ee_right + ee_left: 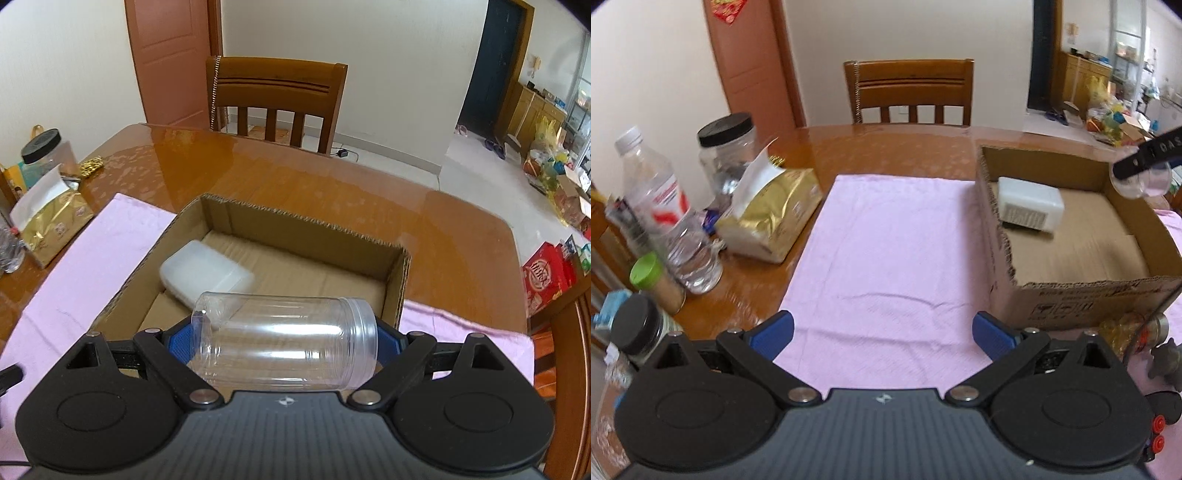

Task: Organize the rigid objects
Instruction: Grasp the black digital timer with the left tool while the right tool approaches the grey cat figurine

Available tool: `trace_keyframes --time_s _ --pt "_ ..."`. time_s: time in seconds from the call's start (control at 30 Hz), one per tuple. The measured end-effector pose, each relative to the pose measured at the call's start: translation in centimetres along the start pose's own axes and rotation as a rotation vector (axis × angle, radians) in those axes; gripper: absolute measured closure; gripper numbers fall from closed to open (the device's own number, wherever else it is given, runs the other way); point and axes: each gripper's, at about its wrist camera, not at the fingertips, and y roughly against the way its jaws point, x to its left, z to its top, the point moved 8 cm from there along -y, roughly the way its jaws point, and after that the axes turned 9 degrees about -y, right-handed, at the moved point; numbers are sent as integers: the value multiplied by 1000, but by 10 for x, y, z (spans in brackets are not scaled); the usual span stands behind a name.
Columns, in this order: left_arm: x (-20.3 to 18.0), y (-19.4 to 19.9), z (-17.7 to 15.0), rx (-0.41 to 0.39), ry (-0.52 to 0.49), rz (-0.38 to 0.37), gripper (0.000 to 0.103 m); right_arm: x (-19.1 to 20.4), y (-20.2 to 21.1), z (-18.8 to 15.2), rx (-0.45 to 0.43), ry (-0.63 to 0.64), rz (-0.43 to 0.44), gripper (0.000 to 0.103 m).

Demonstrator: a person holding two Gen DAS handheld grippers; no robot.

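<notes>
My right gripper (284,338) is shut on a clear plastic jar (288,339) without a lid, held sideways between the blue pads above the near edge of the cardboard box (306,221). A white plastic container (205,271) lies inside the box at its back left. In the left wrist view the same box (1082,299) sits to the right, with the white container (1030,203) in it and the jar (1141,181) hanging over its far right corner. My left gripper (882,332) stands open over the pink cloth (886,251) with nothing between its fingers.
On the wooden table left of the cloth stand a gold foil bag (772,218), a water bottle (661,206), a black-lidded jar (729,155), a green-capped jar (657,284) and another dark-lidded jar (639,328). Small objects (1134,328) lie near the box's front right. A wooden chair (910,92) stands behind the table.
</notes>
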Motion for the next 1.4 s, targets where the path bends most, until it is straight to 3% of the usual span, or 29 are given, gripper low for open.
trace_keyframes --time_s 0.13,0.53,1.0,1.17,1.4 --pt "4 0 -7 15 18 10 1 -2 -9 14 -39 12 -38 0" --pt "-11 -4 -7 23 -6 -37 1 -7 16 -10 -60 -7 -69 0" --pt "-30 -4 -11 27 -17 -113 1 -31 43 -112 -13 -153 -196 0" --pt "-37 -5 -17 42 -41 -130 1 -34 30 -165 61 -240 -222 0" --pt "-49 -3 -14 41 -74 -161 1 -33 9 -197 83 -299 -267 0"
